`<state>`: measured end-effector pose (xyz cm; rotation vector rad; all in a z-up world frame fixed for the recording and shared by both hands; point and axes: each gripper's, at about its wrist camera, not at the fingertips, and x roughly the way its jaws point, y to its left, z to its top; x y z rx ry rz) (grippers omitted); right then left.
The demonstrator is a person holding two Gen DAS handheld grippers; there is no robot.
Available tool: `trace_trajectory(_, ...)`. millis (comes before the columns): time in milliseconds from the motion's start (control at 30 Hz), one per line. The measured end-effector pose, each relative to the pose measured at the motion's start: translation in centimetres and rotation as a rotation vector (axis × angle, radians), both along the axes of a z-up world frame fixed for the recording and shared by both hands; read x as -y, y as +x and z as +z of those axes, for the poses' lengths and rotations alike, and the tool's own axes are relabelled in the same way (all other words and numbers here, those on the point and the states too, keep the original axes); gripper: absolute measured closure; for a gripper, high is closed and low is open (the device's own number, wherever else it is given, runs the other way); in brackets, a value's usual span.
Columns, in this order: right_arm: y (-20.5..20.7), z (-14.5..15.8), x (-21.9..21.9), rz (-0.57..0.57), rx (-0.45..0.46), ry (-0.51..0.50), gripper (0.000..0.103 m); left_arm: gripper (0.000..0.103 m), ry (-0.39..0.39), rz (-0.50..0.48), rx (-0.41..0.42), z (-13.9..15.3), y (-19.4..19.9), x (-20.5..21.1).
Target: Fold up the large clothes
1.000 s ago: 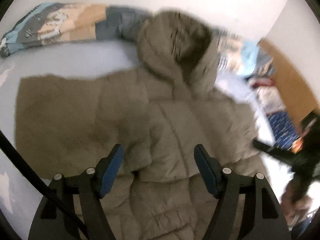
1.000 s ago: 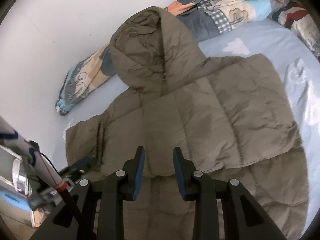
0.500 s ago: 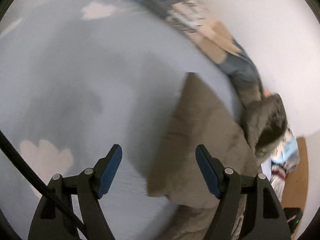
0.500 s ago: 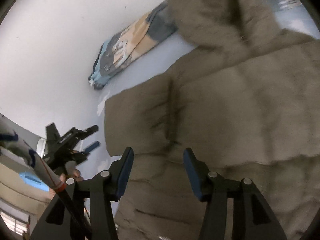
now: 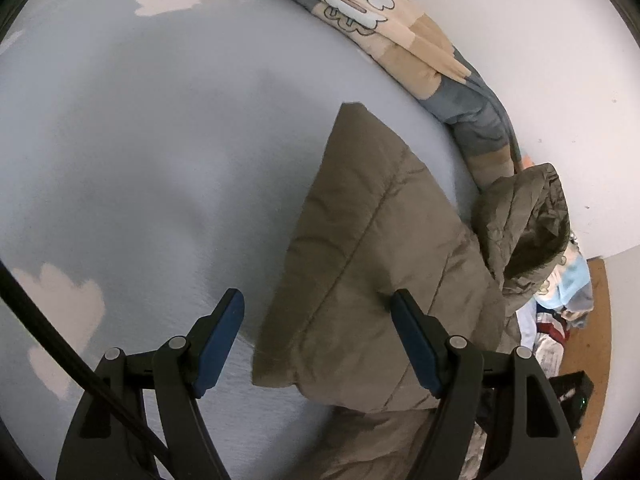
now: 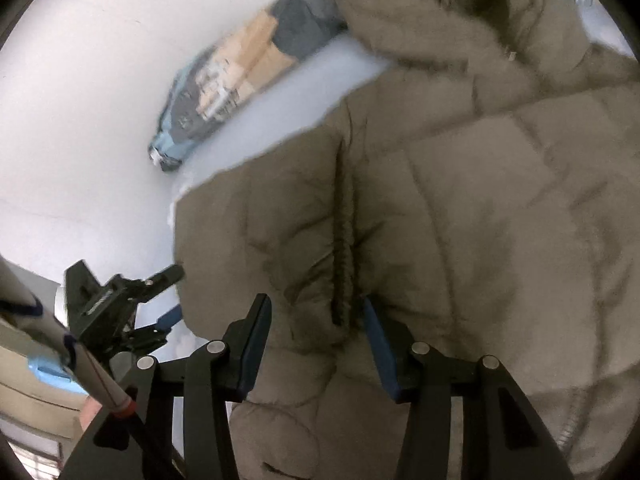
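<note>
Left gripper (image 5: 316, 340): black frame, blue pads, jaws spread wide and gripping nothing, hovering over the outer end of the folded sleeve panel (image 5: 360, 248) of a puffy olive-brown quilted hooded jacket (image 6: 460, 200), one pad over bare sheet, the other over the padding. Right gripper (image 6: 316, 344): same build, jaws about half spread and closing, straddling a bunched vertical seam near the jacket's middle; pads not visibly pressing the fabric, though motion blur keeps this uncertain. Jacket lying flat on a pale blue bedsheet with cream cloud shapes (image 5: 140, 160), hood (image 5: 528, 224) toward the white wall (image 5: 560, 60), beside a rumpled patchwork blanket in blue, grey and tan (image 5: 400, 20). In the right wrist view, visible at lower left: the left gripper (image 6: 160, 300), just beside the jacket's near edge. Progress, judged from the lie of the cloth: early to middle. Seemingly done: spreading the jacket out, with the upper padded section apparently already laid across the body. Left to do, probably: pinching the side panel, bringing it inward, tucking the hood down, then doubling the body into a compact stack. Lower hem out of view, so its state unknown.
</note>
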<state>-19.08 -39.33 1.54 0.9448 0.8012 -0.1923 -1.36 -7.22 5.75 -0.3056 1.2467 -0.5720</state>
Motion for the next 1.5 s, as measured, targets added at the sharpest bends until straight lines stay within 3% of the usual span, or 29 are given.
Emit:
trace_trajectory(33,0.5,-0.3,-0.1,-0.006,0.003,0.011,0.052,0.028,-0.001,0.007,0.003,0.1,0.1,-0.1)
trace_trajectory(67,0.9,-0.2,-0.3,0.001,0.011,0.018,0.073,0.028,-0.008,0.016,0.004,0.2,0.2,-0.4)
trace_trajectory(100,1.1,0.1,-0.7,0.005,0.012,0.012,0.088,0.028,-0.021,0.024,0.005,0.3,0.4,-0.6)
trace_trajectory(267,-0.8,5.6,-2.3,-0.027,0.084,-0.113,0.088,0.028,-0.007,0.02,0.022,0.5,0.5,-1.0)
trace_trajectory(367,-2.8,9.9,-2.2,-0.067,0.132,-0.193,0.088,0.028,-0.056,0.002,0.002,0.5,0.2,-0.6)
trace_trajectory(467,-6.1,14.4,-1.7,-0.135,0.155,-0.311,0.088,0.028,-0.079,-0.044,0.036,1.5,-0.9,0.9)
trace_trajectory(567,-9.8,17.9,-0.5,-0.202,0.138,-0.44,0.088,0.028,-0.091,-0.094,0.058,2.1,-2.1,2.7)
trace_trajectory(667,-13.4,19.1,0.9,-0.27,0.089,-0.518,0.088,0.028,-0.063,-0.135,0.072,2.0,-3.5,5.2)
trace_trajectory(833,-19.5,16.9,3.4,-0.371,0.032,-0.512,0.088,0.028,-0.028,-0.198,0.08,1.4,-5.7,9.2)
trace_trajectory(1033,-22.4,10.5,7.1,-0.398,-0.008,-0.415,0.088,0.028,0.08,-0.244,0.164,0.7,-7.8,12.7)
trace_trajectory(1200,-21.7,7.6,10.0,-0.409,-0.087,-0.4,0.088,0.028,0.182,-0.262,0.176,-1.2,-8.6,14.0)
trace_trajectory(1500,-21.1,0.6,13.0,-0.452,-0.24,-0.284,0.084,0.023,0.239,-0.293,0.185,-2.5,-8.9,14.5)
